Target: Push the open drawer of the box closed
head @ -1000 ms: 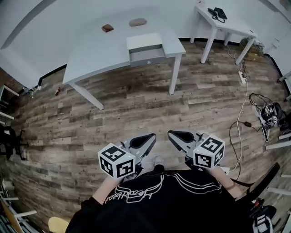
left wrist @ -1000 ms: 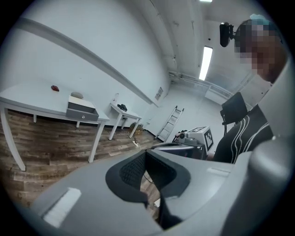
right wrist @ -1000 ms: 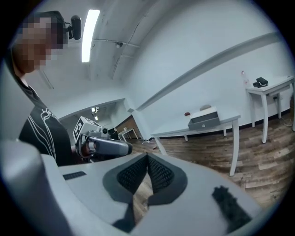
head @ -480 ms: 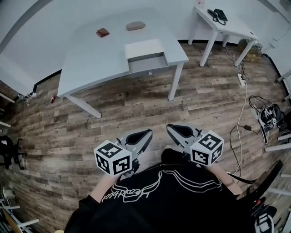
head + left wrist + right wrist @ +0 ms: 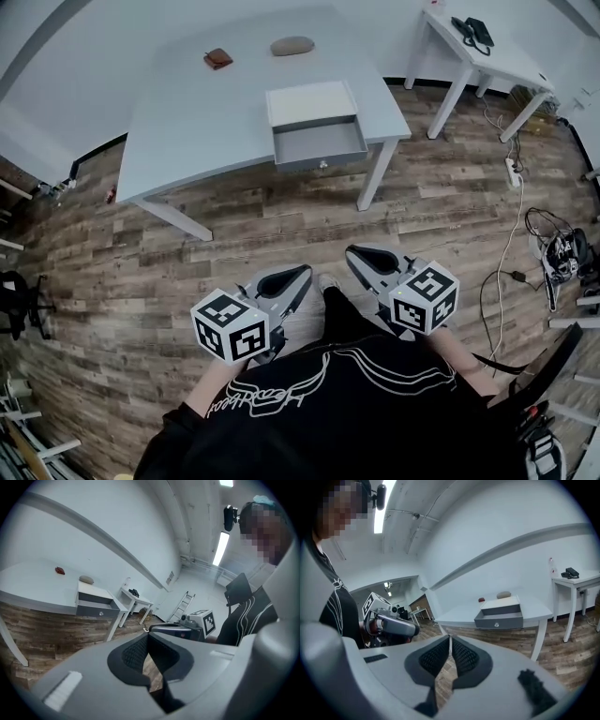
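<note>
A pale grey box (image 5: 309, 103) stands near the front edge of a white table (image 5: 187, 122). Its drawer (image 5: 320, 147) is pulled out toward me, with a small knob on the front. The drawer (image 5: 95, 611) shows far off in the left gripper view, and the drawer (image 5: 498, 619) shows far off in the right gripper view. My left gripper (image 5: 307, 271) and right gripper (image 5: 351, 252) hover side by side close to my body, over the wood floor, well short of the table. Both are shut with nothing between the pads.
A brown item (image 5: 217, 58) and a grey oval item (image 5: 292, 45) lie on the table behind the box. A second white table (image 5: 492, 56) with a black phone (image 5: 476, 31) stands at the right. Cables (image 5: 555, 240) and a power strip (image 5: 513, 171) lie on the floor.
The table and box have drawn nearer and shifted right in the head view as I stepped forward. Both grippers keep their place before my body, still shut.
</note>
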A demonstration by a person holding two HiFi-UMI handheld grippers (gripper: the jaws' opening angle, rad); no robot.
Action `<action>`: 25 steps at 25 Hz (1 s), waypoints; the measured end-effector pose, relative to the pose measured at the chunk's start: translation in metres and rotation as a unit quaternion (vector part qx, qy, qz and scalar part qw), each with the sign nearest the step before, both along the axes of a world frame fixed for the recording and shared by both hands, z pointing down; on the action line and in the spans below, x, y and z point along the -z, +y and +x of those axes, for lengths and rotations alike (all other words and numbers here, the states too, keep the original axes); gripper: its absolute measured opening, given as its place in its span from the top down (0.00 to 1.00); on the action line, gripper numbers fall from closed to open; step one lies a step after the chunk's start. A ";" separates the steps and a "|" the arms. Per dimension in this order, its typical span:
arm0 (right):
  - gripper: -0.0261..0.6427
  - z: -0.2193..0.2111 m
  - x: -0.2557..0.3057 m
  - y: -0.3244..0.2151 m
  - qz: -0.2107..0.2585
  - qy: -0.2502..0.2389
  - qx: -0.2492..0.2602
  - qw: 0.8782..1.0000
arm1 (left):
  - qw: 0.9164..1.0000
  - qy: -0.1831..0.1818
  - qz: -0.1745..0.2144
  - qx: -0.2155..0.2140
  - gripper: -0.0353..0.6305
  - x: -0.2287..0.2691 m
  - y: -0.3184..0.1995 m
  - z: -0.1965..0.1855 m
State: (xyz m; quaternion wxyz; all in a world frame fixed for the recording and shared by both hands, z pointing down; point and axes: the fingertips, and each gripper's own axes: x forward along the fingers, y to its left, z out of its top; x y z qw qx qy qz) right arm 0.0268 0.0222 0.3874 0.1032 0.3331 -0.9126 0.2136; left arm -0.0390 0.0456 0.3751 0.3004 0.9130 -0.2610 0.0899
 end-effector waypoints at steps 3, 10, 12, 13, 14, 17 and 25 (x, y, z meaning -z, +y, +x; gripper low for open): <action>0.94 -0.002 -0.011 -0.035 -0.005 0.005 0.003 1.000 | 1.000 0.000 -0.016 0.013 0.94 -0.010 -0.032 -0.005; 0.94 0.000 -0.046 -0.121 -0.019 0.054 -0.005 0.998 | 0.998 0.003 -0.052 0.025 0.94 -0.030 -0.101 -0.002; 0.93 -0.002 -0.058 -0.138 -0.023 0.071 -0.003 0.997 | 0.998 0.003 -0.063 0.028 0.94 -0.038 -0.115 -0.002; 0.93 -0.002 -0.064 -0.147 -0.026 0.076 -0.002 0.997 | 0.997 0.003 -0.069 0.030 0.94 -0.042 -0.122 -0.002; 0.92 -0.003 -0.069 -0.156 -0.030 0.079 0.000 0.996 | 0.997 0.003 -0.074 0.033 0.94 -0.046 -0.129 -0.002; 0.88 -0.005 -0.085 -0.178 -0.044 0.090 0.003 0.995 | 0.995 0.003 -0.090 0.041 0.94 -0.056 -0.148 -0.007; 0.87 -0.008 -0.130 -0.235 -0.071 0.125 0.001 0.990 | 0.993 0.000 -0.111 0.046 0.94 -0.075 -0.200 -0.012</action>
